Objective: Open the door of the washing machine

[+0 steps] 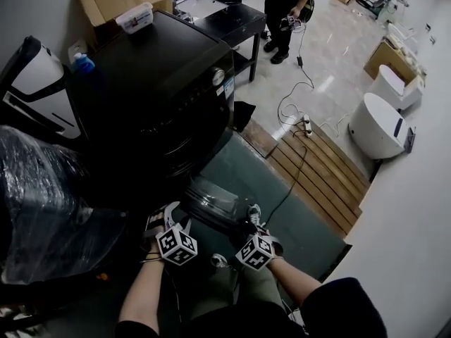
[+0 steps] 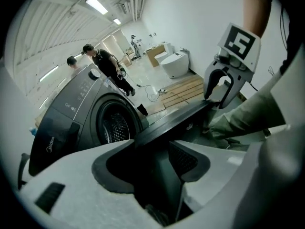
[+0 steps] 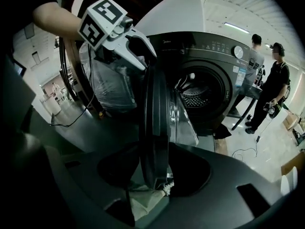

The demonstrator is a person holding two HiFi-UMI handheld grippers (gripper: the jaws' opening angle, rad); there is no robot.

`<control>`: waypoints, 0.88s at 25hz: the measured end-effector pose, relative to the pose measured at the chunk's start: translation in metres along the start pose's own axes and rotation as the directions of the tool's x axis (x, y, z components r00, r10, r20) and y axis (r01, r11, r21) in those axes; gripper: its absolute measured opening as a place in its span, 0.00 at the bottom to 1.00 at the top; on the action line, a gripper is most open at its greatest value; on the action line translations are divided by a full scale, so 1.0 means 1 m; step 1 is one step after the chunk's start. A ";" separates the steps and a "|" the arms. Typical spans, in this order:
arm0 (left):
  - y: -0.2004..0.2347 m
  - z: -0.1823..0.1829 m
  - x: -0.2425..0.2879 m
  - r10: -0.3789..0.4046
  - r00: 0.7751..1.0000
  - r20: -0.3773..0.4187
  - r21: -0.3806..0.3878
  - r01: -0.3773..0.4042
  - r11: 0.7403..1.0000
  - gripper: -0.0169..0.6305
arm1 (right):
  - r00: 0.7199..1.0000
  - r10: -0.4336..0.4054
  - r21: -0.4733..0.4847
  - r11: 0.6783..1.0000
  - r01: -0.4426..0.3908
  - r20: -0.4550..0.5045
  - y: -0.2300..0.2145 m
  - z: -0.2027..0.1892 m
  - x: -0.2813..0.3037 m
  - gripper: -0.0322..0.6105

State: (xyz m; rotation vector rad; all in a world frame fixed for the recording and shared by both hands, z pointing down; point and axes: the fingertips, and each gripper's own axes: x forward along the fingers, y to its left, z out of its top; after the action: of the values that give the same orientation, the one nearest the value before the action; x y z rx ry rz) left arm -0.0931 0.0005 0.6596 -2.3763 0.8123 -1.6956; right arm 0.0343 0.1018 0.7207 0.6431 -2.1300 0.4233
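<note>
- The door (image 1: 211, 199) is standing swung well out from the washing machine (image 1: 162, 83), and the drum mouth (image 2: 116, 125) is lying open behind it (so the opening looks largely done, as I judge it).
- Your left hand-held gripper (image 1: 168, 215) is straddling the door's rim with its jaws spread wide. The rim is running between them without being pinched.
- Your right hand-held gripper (image 1: 251, 218) is sitting further along the same rim. Its jaws are likewise apart around the edge and are not pressing on it.
- If you are aiming to take the door wider, you are better off nudging it with one jaw laid flat against the rim. Follow the hinge's arc rather than dragging the door straight toward yourself (that would be loading the hinge).
- If you are coming away instead, be lifting each hand-held gripper off along the line of its own jaws, so no pad is catching the rim and tugging the door back toward the drum.
- Your left forearm (image 1: 141, 294) and right forearm (image 1: 296, 280) are reaching forward and down, side by side. Both hand-held grippers are pointing steeply down at the rim (marker cubes (image 1: 176, 245) facing up at the head camera).
</note>
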 end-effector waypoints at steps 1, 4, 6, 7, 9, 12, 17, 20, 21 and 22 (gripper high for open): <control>-0.003 -0.008 -0.005 0.002 1.000 -0.011 -0.010 -0.002 1.000 0.37 | 1.000 0.013 0.001 1.000 -0.013 0.006 0.014 0.000 -0.003 0.35; -0.010 -0.033 -0.017 0.013 1.000 -0.027 -0.142 -0.016 0.990 0.36 | 0.999 0.036 0.024 0.999 -0.037 0.024 0.045 -0.001 -0.011 0.37; -0.017 -0.050 -0.024 0.029 0.999 -0.035 -0.248 -0.037 0.968 0.33 | 0.999 0.039 0.030 0.999 -0.039 0.026 0.057 -0.005 -0.017 0.37; -0.021 -0.058 -0.028 0.043 0.998 -0.042 -0.286 -0.054 0.957 0.31 | 0.999 0.036 0.027 0.999 -0.036 0.024 0.060 -0.007 -0.019 0.37; -0.026 -0.074 -0.036 0.078 0.995 -0.061 -0.342 -0.095 0.935 0.27 | 1.000 0.025 0.016 1.000 -0.025 0.011 0.063 -0.012 -0.021 0.36; -0.032 -0.098 -0.046 0.117 0.989 -0.089 -0.442 -0.144 0.885 0.19 | 1.000 0.013 -0.020 1.000 -0.013 -0.010 0.060 -0.012 -0.023 0.31; -0.031 -0.138 -0.065 0.161 0.977 -0.141 -0.600 -0.213 0.771 0.14 | 0.999 -0.031 -0.081 0.996 0.032 0.021 0.050 0.015 -0.029 0.22; -0.022 -0.164 -0.076 0.187 0.968 -0.169 -0.649 -0.252 0.718 0.13 | 0.995 -0.063 -0.096 0.993 0.070 0.074 0.049 0.044 -0.029 0.09; -0.019 -0.173 -0.078 0.192 0.965 -0.179 -0.657 -0.263 0.707 0.12 | 0.994 -0.068 -0.102 0.992 0.077 0.090 0.051 0.053 -0.028 0.07; -0.015 -0.182 -0.081 0.198 0.962 -0.190 -0.663 -0.274 0.696 0.11 | 0.992 -0.067 -0.108 0.991 0.078 0.105 0.053 0.062 -0.027 0.06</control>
State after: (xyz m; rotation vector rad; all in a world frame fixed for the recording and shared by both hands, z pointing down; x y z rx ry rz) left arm -0.2710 0.0911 0.6642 -2.4096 1.9753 -1.5966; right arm -0.0227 0.1212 0.6590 0.6873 -2.2006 0.2335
